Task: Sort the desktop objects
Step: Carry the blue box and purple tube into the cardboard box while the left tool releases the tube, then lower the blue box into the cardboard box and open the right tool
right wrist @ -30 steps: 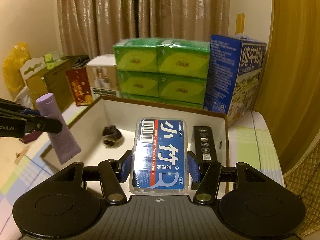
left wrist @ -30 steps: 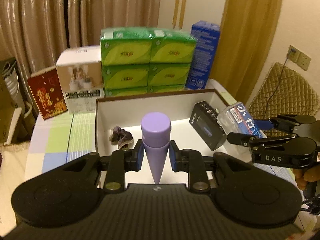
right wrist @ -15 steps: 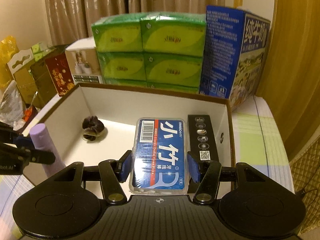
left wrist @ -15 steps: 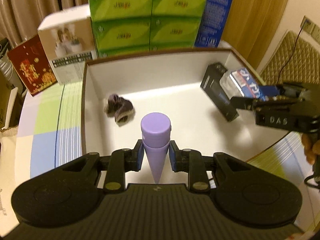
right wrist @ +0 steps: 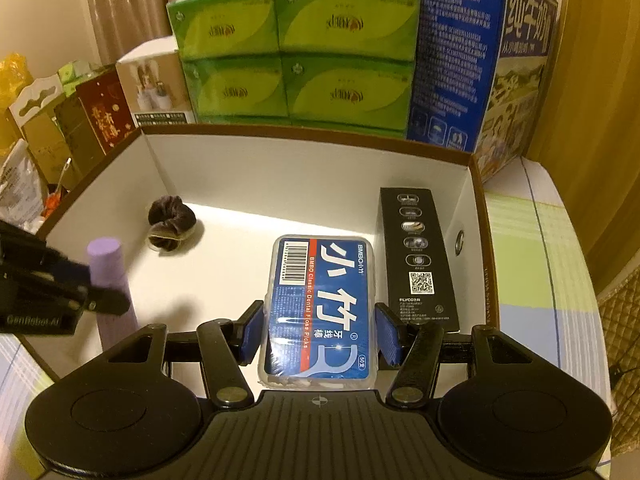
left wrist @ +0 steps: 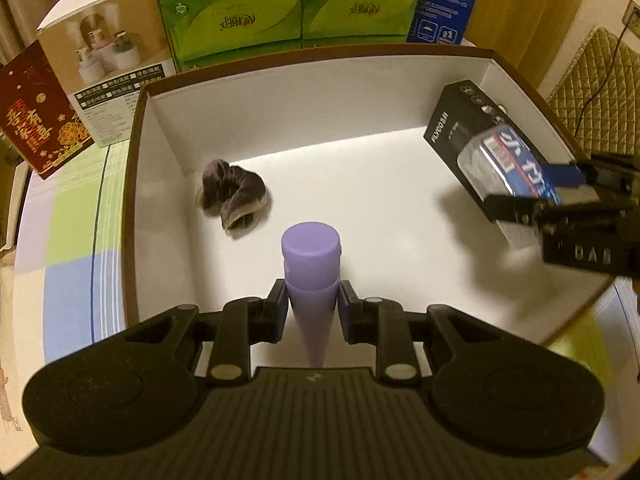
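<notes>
Tube [left wrist: 311, 276]: plain lilac, cap same shade. Floss box [right wrist: 320, 304]: blue label, white characters, red stripe, black-and-white barcode, clear case. Long box [right wrist: 418, 260]: black, white icons and QR code. Scrunchie [left wrist: 234, 198]: dark purple-brown. Tray [left wrist: 280, 116]: white inside, brown rim. Tissue packs [right wrist: 296, 48]: green with lime leaf shapes. Carton [right wrist: 452, 60]: blue, white text. Desk [left wrist: 76, 216] cloth: pastel green, blue, lilac checks. Fingers [right wrist: 390, 336]: blue pads.
</notes>
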Demonstrator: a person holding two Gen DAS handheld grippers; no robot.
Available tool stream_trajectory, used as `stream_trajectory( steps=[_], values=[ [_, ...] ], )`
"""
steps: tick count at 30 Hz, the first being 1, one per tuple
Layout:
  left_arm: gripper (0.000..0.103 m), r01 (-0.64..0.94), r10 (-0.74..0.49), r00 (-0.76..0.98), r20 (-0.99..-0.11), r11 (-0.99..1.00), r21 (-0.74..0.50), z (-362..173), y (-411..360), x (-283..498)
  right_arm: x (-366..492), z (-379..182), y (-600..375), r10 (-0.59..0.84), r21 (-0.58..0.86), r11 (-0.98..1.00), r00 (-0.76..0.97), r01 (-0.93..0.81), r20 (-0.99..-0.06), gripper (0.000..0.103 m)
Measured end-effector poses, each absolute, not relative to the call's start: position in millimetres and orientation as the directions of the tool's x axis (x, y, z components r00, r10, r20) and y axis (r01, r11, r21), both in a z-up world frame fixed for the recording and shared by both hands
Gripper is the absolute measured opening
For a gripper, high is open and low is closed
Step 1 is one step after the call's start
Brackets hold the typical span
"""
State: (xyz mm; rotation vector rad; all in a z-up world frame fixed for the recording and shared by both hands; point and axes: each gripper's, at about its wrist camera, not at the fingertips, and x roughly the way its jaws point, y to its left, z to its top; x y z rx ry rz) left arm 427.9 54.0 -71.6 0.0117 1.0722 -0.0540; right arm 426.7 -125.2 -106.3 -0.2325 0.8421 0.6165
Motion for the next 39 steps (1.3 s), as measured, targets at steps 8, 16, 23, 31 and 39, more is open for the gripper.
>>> stream_trajectory(
  steps=[8, 16, 23, 31, 39],
  values=[
    [0.022, 0.050, -0.003, 0.452, -0.892, 0.998, 0.022, -87, 54, 458, 436, -114, -120, 0.394, 0.041, 0.813, 0.496, -0.581, -0.774, 0.054],
    [0.022, 0.032, 0.018, 0.428, -0.904, 0.999, 0.035, -99, 61, 476, 439, -118, -113, 0.379, 0.030, 0.808, 0.481, -0.588, -0.791, 0.054],
    [0.038, 0.041, 0.028, 0.448, -0.894, 0.998, 0.052, -92, 63, 482, 441, -120, -110, 0.368, 0.026, 0.804, 0.462, -0.594, -0.807, 0.054],
    [0.049, 0.044, 0.033, 0.454, -0.891, 0.997, 0.059, -87, 66, 477, 445, -119, -108, 0.358, 0.025, 0.810, 0.461, -0.585, -0.812, 0.054],
    [0.059, 0.053, 0.017, 0.462, -0.886, 0.997, 0.047, -83, 67, 470, 441, -112, -113, 0.389, 0.045, 0.809, 0.477, -0.586, -0.788, 0.076]
  ],
)
